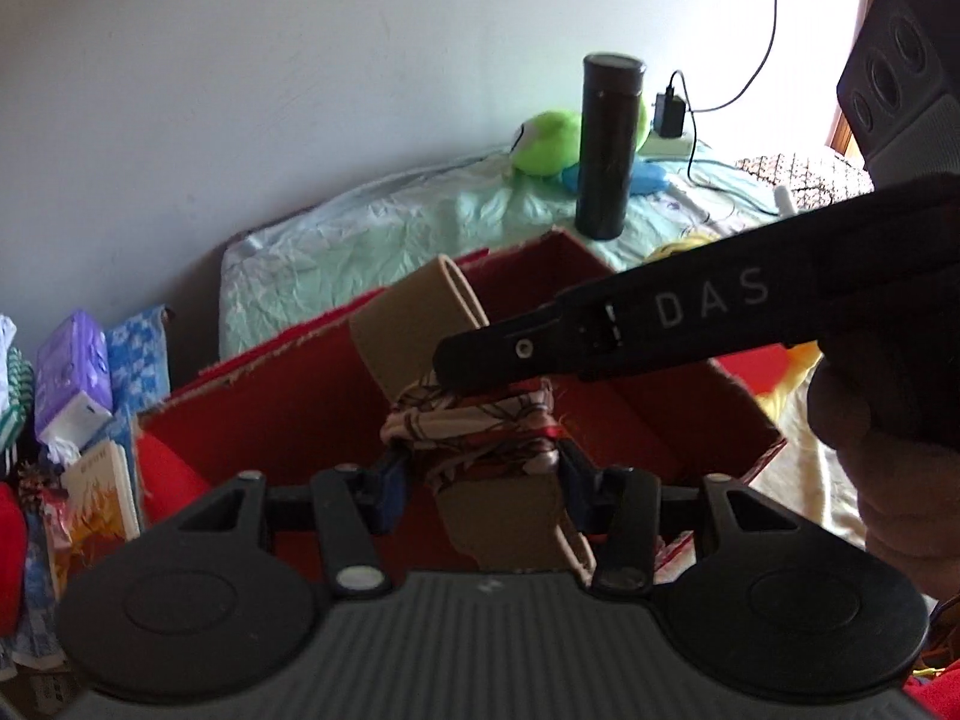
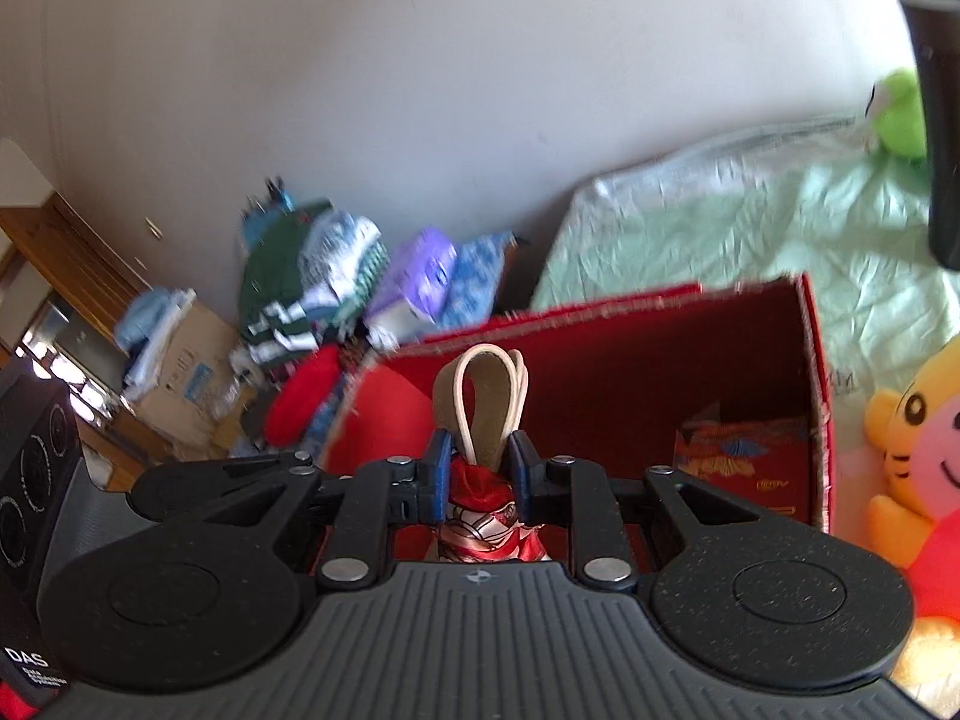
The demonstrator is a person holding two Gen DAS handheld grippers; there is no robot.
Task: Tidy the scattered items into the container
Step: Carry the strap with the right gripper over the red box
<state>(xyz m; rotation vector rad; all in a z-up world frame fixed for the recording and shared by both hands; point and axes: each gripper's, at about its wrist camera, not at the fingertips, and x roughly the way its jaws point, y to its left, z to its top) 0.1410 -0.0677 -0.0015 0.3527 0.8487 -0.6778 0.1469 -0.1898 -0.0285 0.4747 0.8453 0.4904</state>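
Tan strap (image 1: pixel 414 324), two gripping fingers (image 2: pixel 437 468).

Support surface: bed with crinkled pale mint-green sheet (image 1: pixel 384 228), set against a white wall.

On the sheet:
- open red cardboard box (image 1: pixel 600 276), nearest the cameras;
- tall matte black cylindrical flask (image 1: pixel 607 147), upright, just behind the box's far corner;
- bright green plush toy (image 1: pixel 549 141) behind the flask, near the wall;
- yellow and pink striped plush tiger (image 2: pixel 918 450) beside the box's right wall;
- black cable (image 1: pixel 696 150) trailing across the sheet.
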